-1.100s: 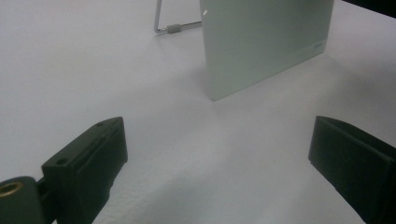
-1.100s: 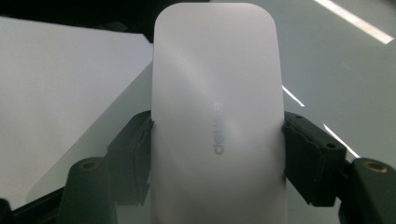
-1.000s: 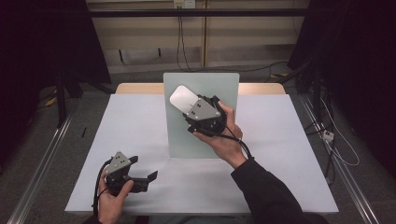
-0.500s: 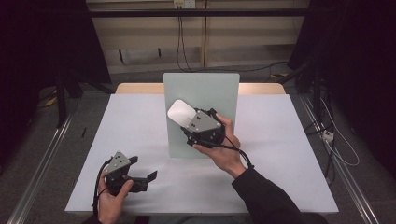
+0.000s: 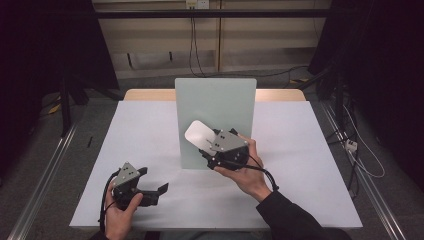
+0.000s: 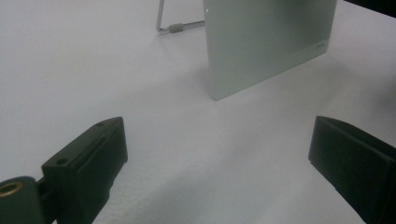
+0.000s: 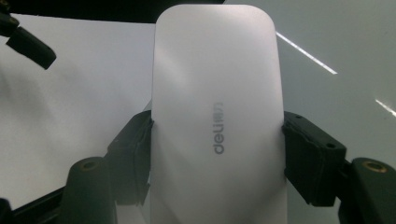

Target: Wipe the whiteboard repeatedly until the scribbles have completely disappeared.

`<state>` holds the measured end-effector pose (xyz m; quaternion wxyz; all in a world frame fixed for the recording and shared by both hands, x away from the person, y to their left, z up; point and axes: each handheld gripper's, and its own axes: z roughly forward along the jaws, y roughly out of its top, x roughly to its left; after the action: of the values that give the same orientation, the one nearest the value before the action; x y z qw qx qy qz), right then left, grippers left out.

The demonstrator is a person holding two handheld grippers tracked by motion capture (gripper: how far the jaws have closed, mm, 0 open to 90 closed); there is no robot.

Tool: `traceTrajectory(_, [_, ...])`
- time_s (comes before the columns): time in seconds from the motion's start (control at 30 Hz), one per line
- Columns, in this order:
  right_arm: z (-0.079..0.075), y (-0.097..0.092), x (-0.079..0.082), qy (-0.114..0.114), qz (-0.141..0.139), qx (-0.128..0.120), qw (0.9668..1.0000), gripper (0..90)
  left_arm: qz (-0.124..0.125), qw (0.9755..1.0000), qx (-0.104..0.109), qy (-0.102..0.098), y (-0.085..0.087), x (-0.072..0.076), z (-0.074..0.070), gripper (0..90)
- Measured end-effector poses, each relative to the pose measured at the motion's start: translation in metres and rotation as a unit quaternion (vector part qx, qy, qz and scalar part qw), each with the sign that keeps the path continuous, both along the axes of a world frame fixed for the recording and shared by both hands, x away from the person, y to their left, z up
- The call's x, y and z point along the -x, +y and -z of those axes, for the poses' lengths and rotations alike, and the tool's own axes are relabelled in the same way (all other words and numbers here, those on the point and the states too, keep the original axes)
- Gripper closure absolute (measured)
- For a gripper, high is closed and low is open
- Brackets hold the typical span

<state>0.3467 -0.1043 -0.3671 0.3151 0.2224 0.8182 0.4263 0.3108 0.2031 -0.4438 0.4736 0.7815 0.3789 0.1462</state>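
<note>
A white rounded block marked "deli" (image 5: 199, 133) (image 7: 217, 93) sits between the jaws of my right gripper (image 5: 209, 145) (image 7: 217, 154), which is shut on its two long sides. The block is held against the front face of an upright pale grey-green board (image 5: 215, 100) standing mid-table. My left gripper (image 5: 152, 181) (image 6: 217, 158) rests low at the table's front left, jaws wide open with nothing between them. In the left gripper view the board (image 6: 266, 42) stands ahead, with its wire stand (image 6: 170, 27) behind it.
A white sheet (image 5: 300, 150) covers the table, with a wooden edge (image 5: 280, 94) at the back. Metal rails (image 5: 45, 170) run along the floor on both sides. Cables (image 5: 360, 155) lie on the floor at the right.
My right gripper has carried the white block down the board's face, from near its upper part to its lower half. The left gripper has stayed still.
</note>
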Motion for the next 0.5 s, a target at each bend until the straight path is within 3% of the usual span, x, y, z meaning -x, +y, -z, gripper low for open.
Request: traceTrajectory(0.5, [0.01, -0.021, 0.008, 0.04, -0.008, -0.012, 0.9991, 31.5, -0.001, 1.0, 0.001, -0.004, 0.001, 0.0, 0.0, 4.4])
